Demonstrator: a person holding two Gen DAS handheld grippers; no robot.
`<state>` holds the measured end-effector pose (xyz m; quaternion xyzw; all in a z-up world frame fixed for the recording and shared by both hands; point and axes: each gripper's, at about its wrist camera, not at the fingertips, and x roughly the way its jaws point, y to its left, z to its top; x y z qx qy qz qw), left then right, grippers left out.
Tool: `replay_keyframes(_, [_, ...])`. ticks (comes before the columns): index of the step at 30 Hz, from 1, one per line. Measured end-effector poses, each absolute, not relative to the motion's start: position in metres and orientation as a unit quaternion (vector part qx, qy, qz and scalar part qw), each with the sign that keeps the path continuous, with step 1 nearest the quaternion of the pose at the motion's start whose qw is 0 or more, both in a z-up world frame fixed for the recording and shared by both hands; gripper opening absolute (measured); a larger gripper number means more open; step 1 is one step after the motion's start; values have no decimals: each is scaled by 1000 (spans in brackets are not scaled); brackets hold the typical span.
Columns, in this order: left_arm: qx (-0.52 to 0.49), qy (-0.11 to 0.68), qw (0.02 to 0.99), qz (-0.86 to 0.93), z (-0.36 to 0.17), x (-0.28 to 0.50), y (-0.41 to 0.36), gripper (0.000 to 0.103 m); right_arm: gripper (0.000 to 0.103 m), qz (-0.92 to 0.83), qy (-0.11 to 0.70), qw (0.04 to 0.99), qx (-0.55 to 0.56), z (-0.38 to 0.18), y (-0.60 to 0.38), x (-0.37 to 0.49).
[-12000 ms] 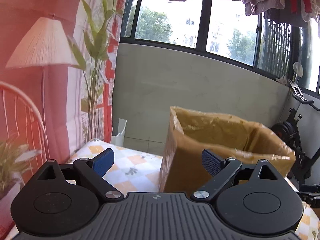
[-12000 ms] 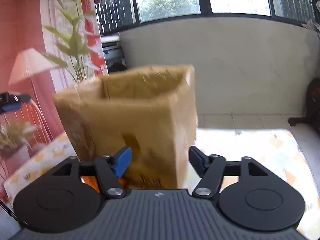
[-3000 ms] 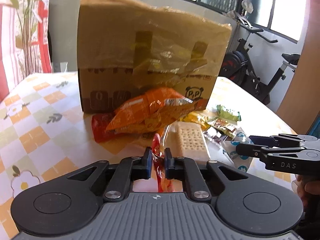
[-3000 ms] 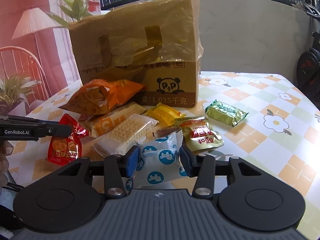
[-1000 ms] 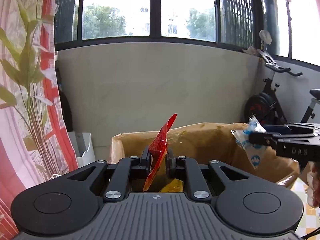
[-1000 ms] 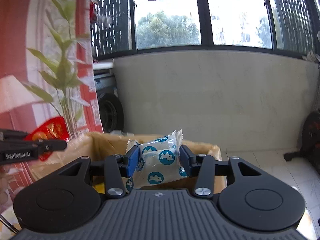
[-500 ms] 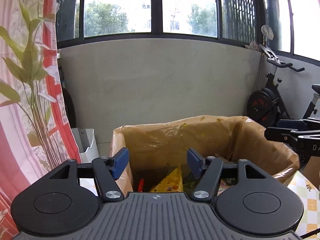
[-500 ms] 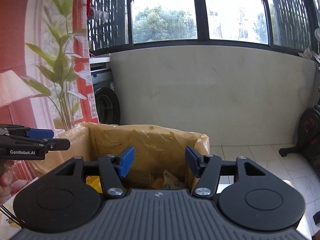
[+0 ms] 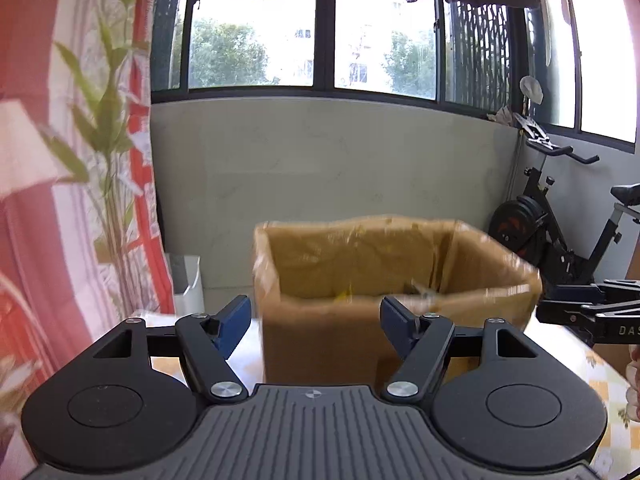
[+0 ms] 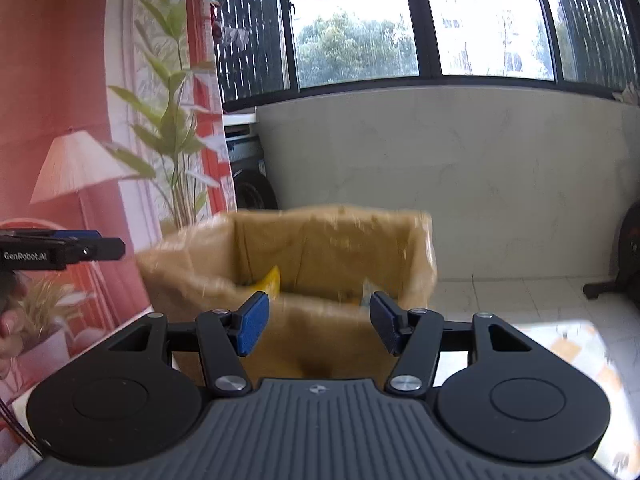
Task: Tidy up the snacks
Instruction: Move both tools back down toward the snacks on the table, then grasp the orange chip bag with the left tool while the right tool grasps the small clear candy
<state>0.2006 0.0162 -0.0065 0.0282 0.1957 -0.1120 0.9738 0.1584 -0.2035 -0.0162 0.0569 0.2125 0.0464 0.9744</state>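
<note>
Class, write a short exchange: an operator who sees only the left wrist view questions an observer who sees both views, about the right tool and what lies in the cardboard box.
Operator: My view shows the right tool only side-on at the edge. Is it carrying anything?
Observer: No. In the right wrist view it stands open, with nothing between its blue pads.
Operator: The cardboard box is blurred for me. Is anything inside?
Observer: Yes, a yellow packet stands up inside it, towards the left of the opening.
</note>
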Motion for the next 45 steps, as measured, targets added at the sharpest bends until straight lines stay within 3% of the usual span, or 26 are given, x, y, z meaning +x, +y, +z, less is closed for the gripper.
replay_keyframes(14, [5,261,959,-114,-95,153,21,73,59,52,342,935,83,-123,-179,84])
replay_keyframes(23, [-10,297,948,-116,-128,141,20,73,35,67,411,908,56,-163,-143,75])
replay_keyframes(25, [-11,301,946,-122,-131,140,16,73,23,65,411,908,56,-163,-145,72])
replay_keyframes(26, [-13,301,945,-126,-132,139,15,73,22,68,412,907,58,-163,-147,72])
replay_keyframes(37, [19,302,940,-157,-138,156,-21,75,21,43,380,923,46,-171,-171,92])
replay_keyframes(45, [121,284,939,-154,-155,157,-56,82,21,43,356,932,48,-175,-175,88])
